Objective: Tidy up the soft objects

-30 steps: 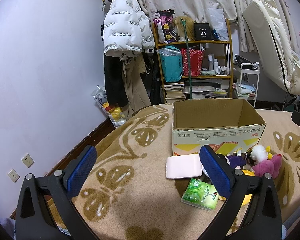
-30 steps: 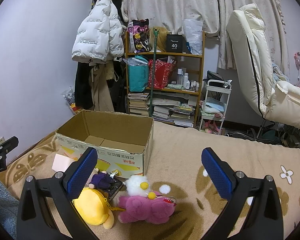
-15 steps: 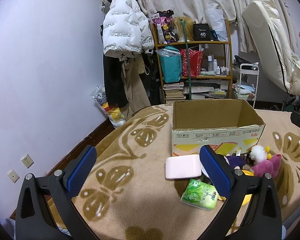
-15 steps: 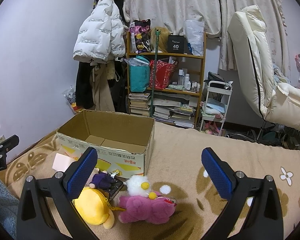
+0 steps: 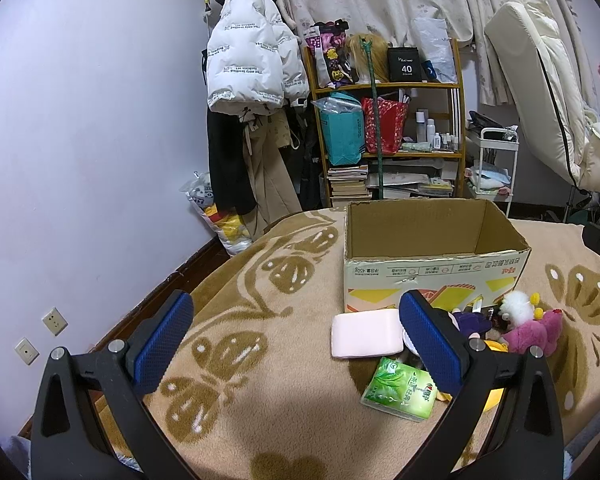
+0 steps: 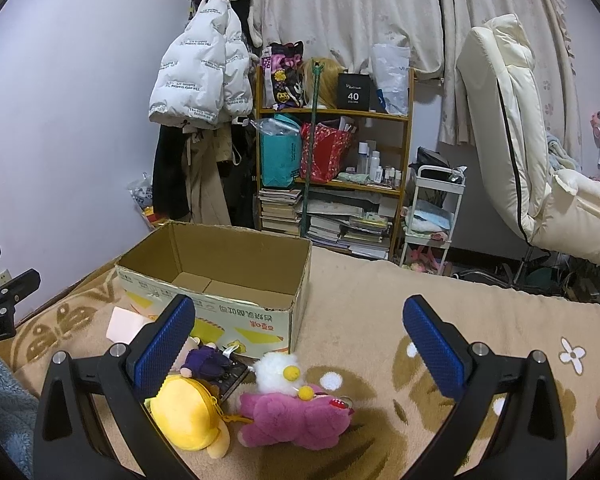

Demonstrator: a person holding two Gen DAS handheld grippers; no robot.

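An open cardboard box (image 5: 432,276) (image 6: 236,308) stands empty on the patterned blanket. In front of it lie a pink sponge block (image 5: 366,338) (image 6: 126,322), a green tissue pack (image 5: 400,388), a purple doll (image 6: 206,360) (image 5: 474,322), a yellow plush (image 6: 188,418), a white fluffy chick (image 6: 278,370) (image 5: 516,306) and a pink plush (image 6: 296,420) (image 5: 536,330). My left gripper (image 5: 296,336) is open, hovering left of the pile. Above the plush toys my right gripper (image 6: 298,340) hangs open too. Neither holds anything.
Beyond the bed stand a wooden shelf (image 6: 332,176) crowded with bags, books and bottles, a coat rack with a white puffer jacket (image 5: 244,64), a small white cart (image 6: 432,216) and a cream recliner (image 6: 516,152). The blanket (image 6: 460,304) stretches bare to the right.
Both grippers have barely moved; the views shift only slightly. Nothing was picked up or displaced.
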